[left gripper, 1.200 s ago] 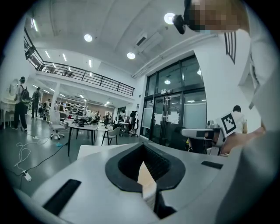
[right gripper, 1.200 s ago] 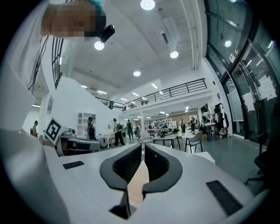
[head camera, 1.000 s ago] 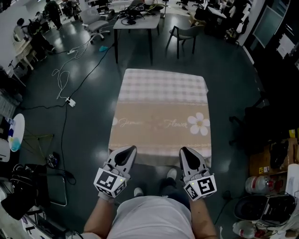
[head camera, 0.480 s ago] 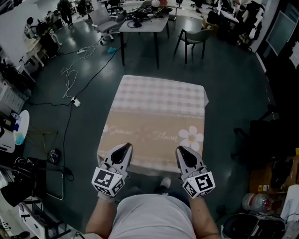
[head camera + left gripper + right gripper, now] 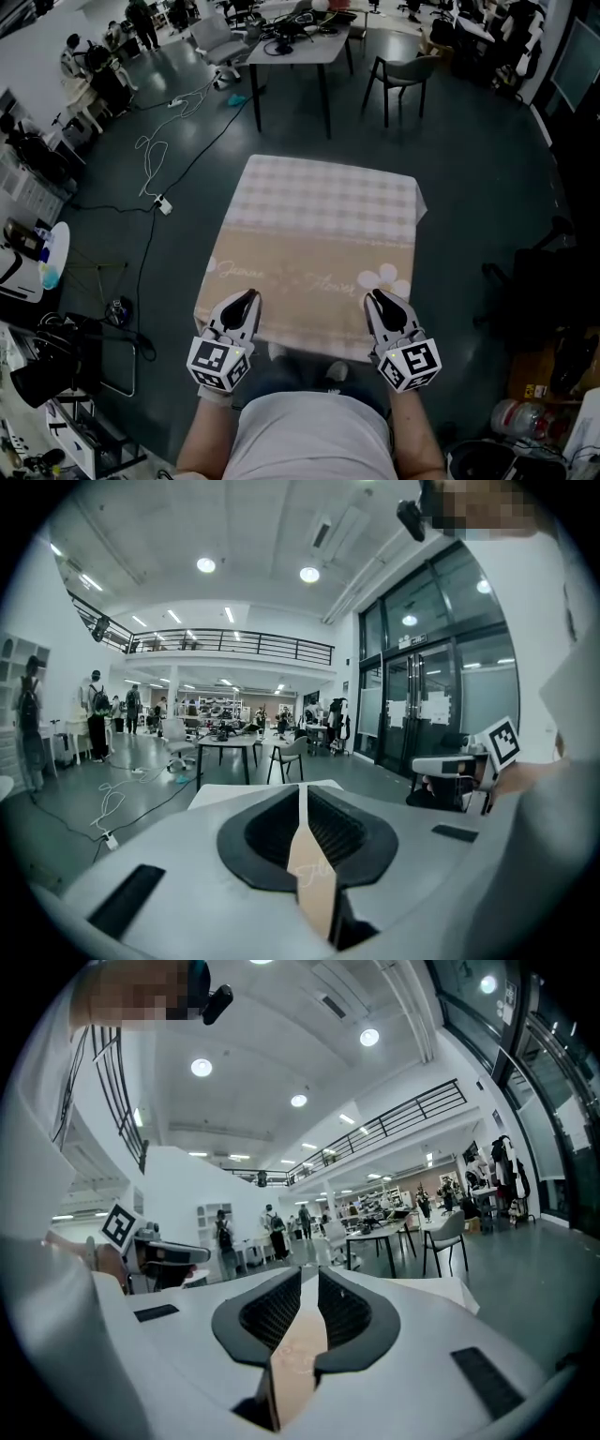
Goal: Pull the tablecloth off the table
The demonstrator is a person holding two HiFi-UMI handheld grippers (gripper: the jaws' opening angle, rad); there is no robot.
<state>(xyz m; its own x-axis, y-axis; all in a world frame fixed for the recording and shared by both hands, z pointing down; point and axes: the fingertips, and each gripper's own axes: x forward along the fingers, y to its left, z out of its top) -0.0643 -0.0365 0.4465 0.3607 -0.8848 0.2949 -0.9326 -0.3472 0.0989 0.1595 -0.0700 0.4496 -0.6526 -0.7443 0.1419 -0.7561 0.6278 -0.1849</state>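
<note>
Rectangular woven tablecloth (image 5: 319, 234), centre of the head view: a pale checked band covers the far half, and a plain beige band with faint script lettering and a white flower print (image 5: 383, 277) covers the near half. It lies spread flat over a table that it hides. Its far right corner droops past the top, and its near edge is taken up by both tools.

Left gripper (image 5: 246, 300), just left of lower centre: smooth white moulded shell, black ribbed pads, and a cube with square black-and-white markers at the rear. Its jaws are drawn almost together on the cloth's near hem. The left gripper view shows a thin beige strip of fabric standing edge-on between the pads and running back toward the lens.

Right gripper (image 5: 380, 300), just right of lower centre: same build, jaws likewise nearly closed on the hem. The right gripper view shows a beige fold pinched between its ribbed pads.

Person in a light grey shirt (image 5: 309, 436), bottom centre, holding both tools.

Surroundings: glossy dark teal floor (image 5: 469, 187). A grey rectangular desk on dark legs (image 5: 300, 47) and a dark chair (image 5: 403, 75) stand at top centre. A white cable (image 5: 155, 150) loops to a white power strip (image 5: 164, 204) at upper left.
</note>
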